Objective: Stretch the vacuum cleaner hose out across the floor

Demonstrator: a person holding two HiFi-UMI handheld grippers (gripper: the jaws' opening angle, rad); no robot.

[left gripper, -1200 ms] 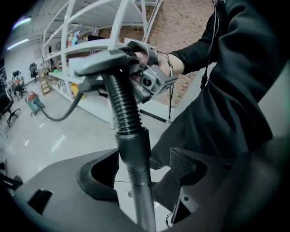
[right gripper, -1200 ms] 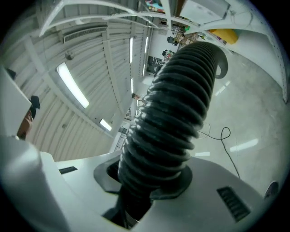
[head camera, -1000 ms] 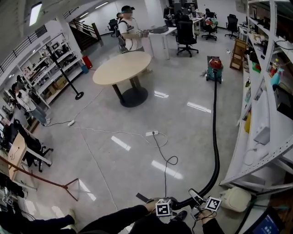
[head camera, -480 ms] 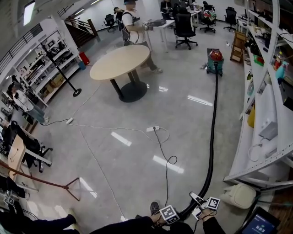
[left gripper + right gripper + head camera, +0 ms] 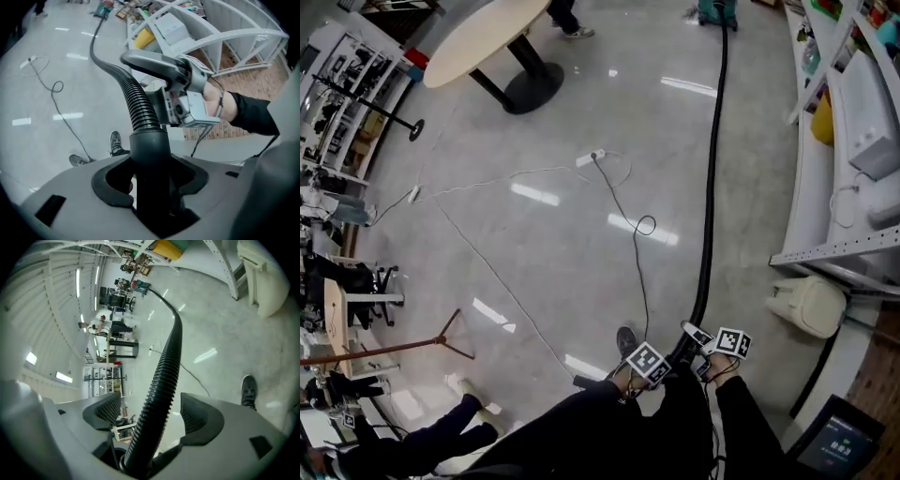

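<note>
left gripper [image 5: 150, 174]: mine, low at the bottom edge of the head view, angled down at the floor [image 5: 562, 272]. Jaws have just been closing. They're now clamped on the smooth black cuff [image 5: 149, 152] at the hose's near end, with the cuff filling the gap between the pads.
right gripper [image 5: 152, 418]: just beside the left one, one step further along the hose. Jaws have just been opening. They're now released: the ribbed hose runs through the gap with clearance on both sides, and neither pad presses on it.
hose [image 5: 710, 187]: black and ribbed. It runs from my grippers up the head view in a near-straight line with a slight bow, across the glossy floor to the vacuum cleaner [image 5: 717, 11]. The near end bends up into my grip. The long run looks flat on the floor.
vacuum cleaner: teal body at the far end, cropped by the top edge of the head view.
power strip [image 5: 589, 157]: white, on the floor left of the hose and apart from it.
cable loop [image 5: 645, 225]: thin and black, trailing from the strip toward me. It lies near the hose without touching it.
shelving [image 5: 834, 248]: white, runs along the right side of the hose.
beige bundle [image 5: 811, 305]: at the foot of the shelving, right of my grippers.
round table [image 5: 478, 37]: far left, well apart from the hose.
shoe [image 5: 627, 339]: mine, dark, just left of the left gripper.
seated person's legs [image 5: 441, 441]: bottom left, well clear.
</note>
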